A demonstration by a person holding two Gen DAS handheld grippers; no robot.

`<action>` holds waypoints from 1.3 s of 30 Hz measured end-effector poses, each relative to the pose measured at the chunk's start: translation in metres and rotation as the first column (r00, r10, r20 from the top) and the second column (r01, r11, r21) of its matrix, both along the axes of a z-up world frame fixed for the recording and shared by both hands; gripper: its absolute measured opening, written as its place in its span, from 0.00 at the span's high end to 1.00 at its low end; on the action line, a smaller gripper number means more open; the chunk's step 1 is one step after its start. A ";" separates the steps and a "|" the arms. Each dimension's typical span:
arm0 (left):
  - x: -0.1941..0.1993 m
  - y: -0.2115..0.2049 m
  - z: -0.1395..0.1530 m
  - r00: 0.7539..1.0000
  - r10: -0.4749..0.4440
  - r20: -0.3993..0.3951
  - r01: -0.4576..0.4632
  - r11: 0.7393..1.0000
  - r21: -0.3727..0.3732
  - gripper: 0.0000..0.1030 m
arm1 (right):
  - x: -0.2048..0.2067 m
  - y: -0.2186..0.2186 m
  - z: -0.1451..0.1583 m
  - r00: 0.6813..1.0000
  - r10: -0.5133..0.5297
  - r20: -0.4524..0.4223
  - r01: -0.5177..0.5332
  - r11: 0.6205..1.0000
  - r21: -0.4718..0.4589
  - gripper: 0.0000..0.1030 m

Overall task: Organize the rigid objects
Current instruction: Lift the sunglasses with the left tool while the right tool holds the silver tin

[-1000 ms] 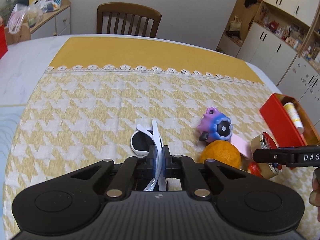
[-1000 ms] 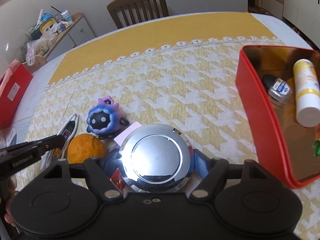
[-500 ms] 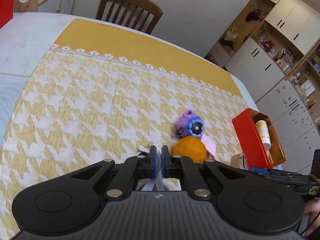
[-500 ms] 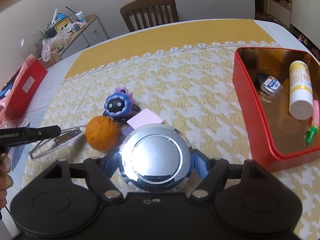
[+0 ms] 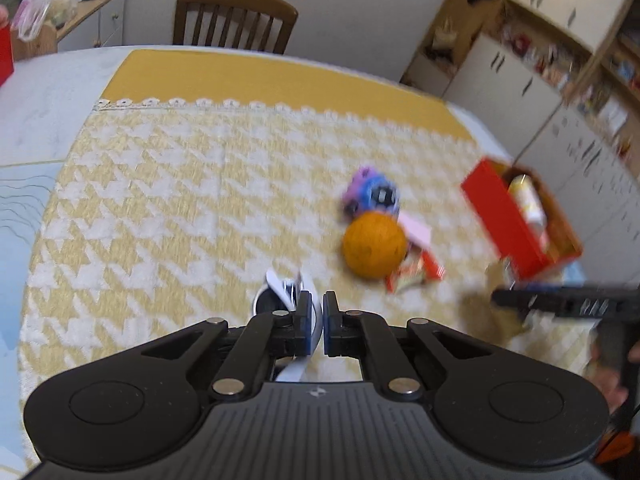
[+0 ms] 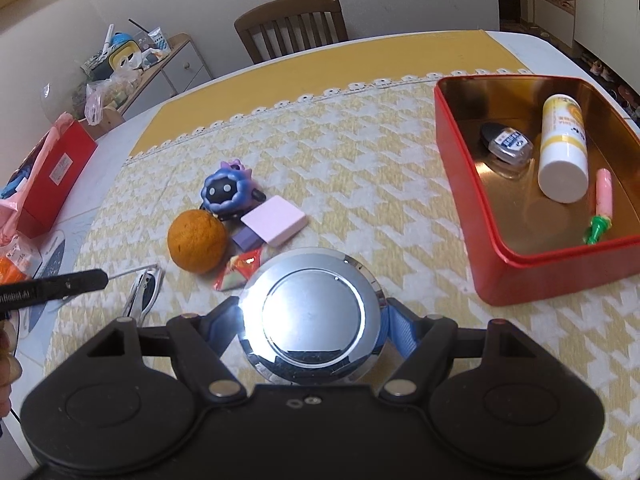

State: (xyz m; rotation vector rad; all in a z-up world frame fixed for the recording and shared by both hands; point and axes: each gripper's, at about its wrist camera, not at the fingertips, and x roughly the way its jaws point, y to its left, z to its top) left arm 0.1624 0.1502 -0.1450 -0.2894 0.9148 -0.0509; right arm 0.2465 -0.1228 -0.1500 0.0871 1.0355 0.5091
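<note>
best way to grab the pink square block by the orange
Grip the pink block across its two free flat edges, coming from above. It lies flat and low on the tablecloth, so a top-down pinch seems safest; the purple block and plush toy crowd its near-left side.

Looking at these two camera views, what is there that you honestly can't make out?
- Left wrist view: motion blur smears the purple toy and the red tin; no details readable.
- Left wrist view: the white glasses are mostly hidden behind the left gripper.
- Right wrist view: the round chrome tin in the right gripper hides the tablecloth below.
- Right wrist view: the white bottle label is too small.
</note>
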 end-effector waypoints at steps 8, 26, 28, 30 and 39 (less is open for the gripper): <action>-0.017 -0.027 -0.028 0.996 -0.042 -0.083 0.056 0.982 0.179 0.77 | -0.004 -0.003 -0.002 1.000 0.003 -0.005 -0.003 1.000 0.014 0.27; -0.029 -0.024 -0.041 0.998 0.007 -0.065 0.010 0.964 0.265 0.29 | -0.010 -0.005 -0.005 1.000 -0.002 -0.015 0.003 1.000 0.025 0.27; -0.031 -0.024 -0.042 0.998 0.002 -0.057 0.014 0.964 0.267 0.30 | -0.011 -0.005 -0.005 1.000 -0.002 -0.015 0.002 1.000 0.025 0.27; -0.034 -0.025 -0.042 0.999 0.000 -0.044 0.012 0.962 0.273 0.37 | -0.011 -0.005 -0.006 1.000 -0.002 -0.017 0.003 1.000 0.023 0.27; -0.033 -0.021 -0.036 0.999 -0.023 -0.038 0.031 0.974 0.226 0.61 | -0.012 -0.004 -0.005 1.000 -0.003 -0.013 0.003 1.000 0.012 0.27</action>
